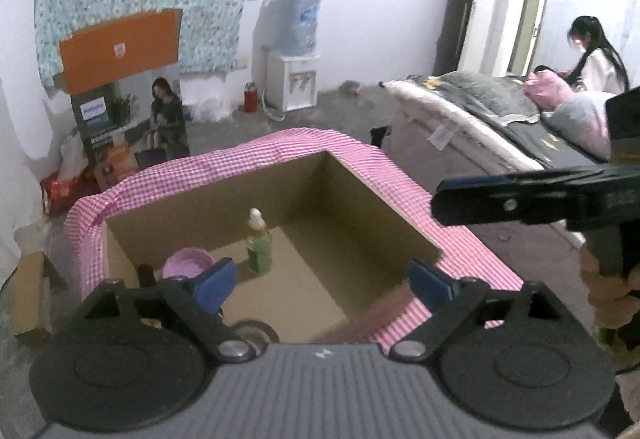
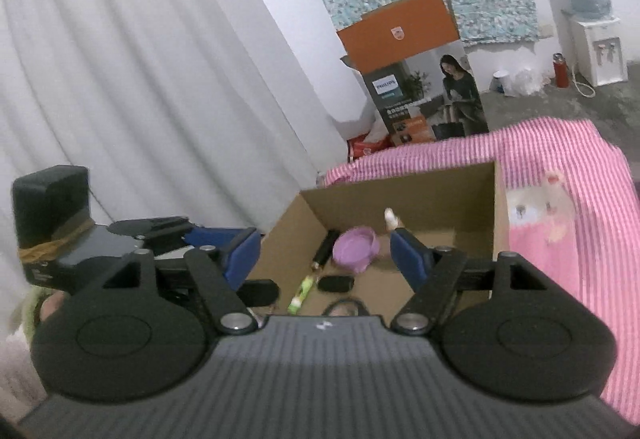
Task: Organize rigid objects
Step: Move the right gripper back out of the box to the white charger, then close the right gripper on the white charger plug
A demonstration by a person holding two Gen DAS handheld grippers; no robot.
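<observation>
An open cardboard box (image 1: 360,199) has pink checked cloth (image 1: 280,143) draped over its rim. Inside it a green bottle (image 1: 258,243) stands upright beside a purple bowl (image 1: 186,263). My left gripper (image 1: 322,281) hovers open above the box's near side, nothing between its blue pads (image 1: 216,279). The right wrist view shows the bowl (image 2: 356,245), a black cylinder (image 2: 324,249), a green tube (image 2: 302,293) and a small black oval piece (image 2: 336,284) on the box floor. My right gripper (image 2: 324,259) is open and empty above the near edge.
A printed product box with an orange flap (image 1: 120,47) stands behind the cardboard box. A water dispenser (image 1: 292,79) and red flask (image 1: 251,97) stand at the far wall. A bed (image 1: 500,127) with a seated person (image 1: 596,59) lies to the right. A white curtain (image 2: 140,79) hangs at left.
</observation>
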